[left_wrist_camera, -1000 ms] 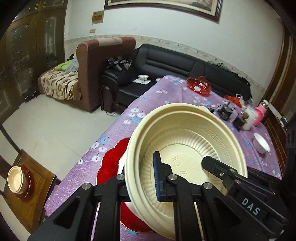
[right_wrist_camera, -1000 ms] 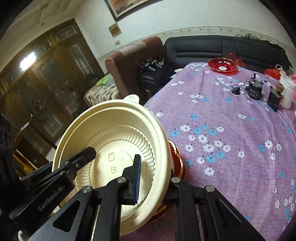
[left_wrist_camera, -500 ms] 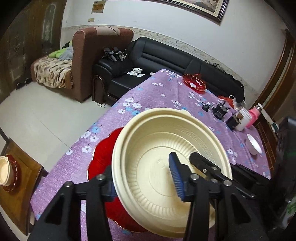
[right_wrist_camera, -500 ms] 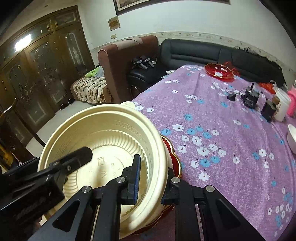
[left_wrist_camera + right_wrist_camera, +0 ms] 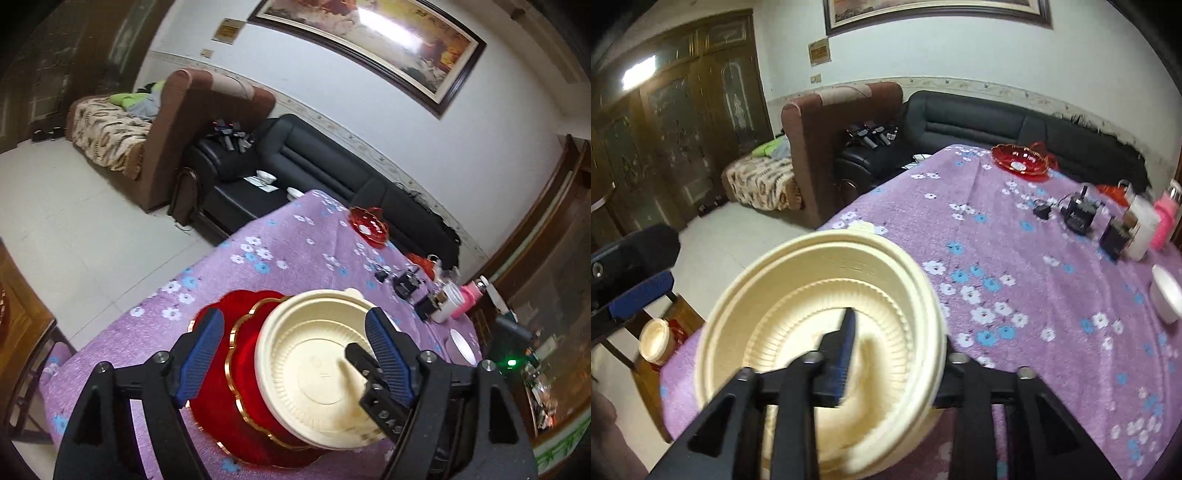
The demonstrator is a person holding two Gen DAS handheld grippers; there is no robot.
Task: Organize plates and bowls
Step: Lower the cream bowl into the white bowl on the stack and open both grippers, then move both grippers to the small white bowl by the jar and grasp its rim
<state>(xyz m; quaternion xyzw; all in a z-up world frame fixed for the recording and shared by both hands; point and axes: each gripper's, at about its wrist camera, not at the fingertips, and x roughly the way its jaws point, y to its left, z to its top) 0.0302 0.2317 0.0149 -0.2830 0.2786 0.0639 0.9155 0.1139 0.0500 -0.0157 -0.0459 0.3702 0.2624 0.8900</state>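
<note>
Cream disposable bowl point(image 5: 317, 365): ribbed inner wall, sits on the red gold-rimmed plate point(image 5: 243, 373) at the near edge of the purple floral tablecloth point(image 5: 295, 254); in the left wrist view the plate shows from 8 to 10 o'clock of the bowl.

Left gripper point(image 5: 295, 354): jaws opening, spread wide. One blue pad stands over the plate at 9 o'clock of the bowl, the other over the bowl's rim at 3 o'clock; neither presses the bowl.

Right gripper point(image 5: 894, 354): jaws opening. Its left finger point(image 5: 842, 350) stands inside the bowl, its right finger outside the rim at 3 o'clock, so the bowl wall lies between them. The view is blurred; the inner pad appears clear of the wall.

Second red dish point(image 5: 1021, 158): far end of the table, at 1 o'clock in the right wrist view.

Small white bowl point(image 5: 1165, 297): right table edge, at 3 o'clock.

Black adapters point(image 5: 1078, 214), white cup point(image 5: 1143, 230), pink bottle point(image 5: 1165, 221): grouped at 2 o'clock.

Stacked cream bowls on a wooden chair point(image 5: 655, 339): off the table, at 9 o'clock.

Black sofa point(image 5: 332, 173) and brown sofa point(image 5: 177, 136): beyond the table.
</note>
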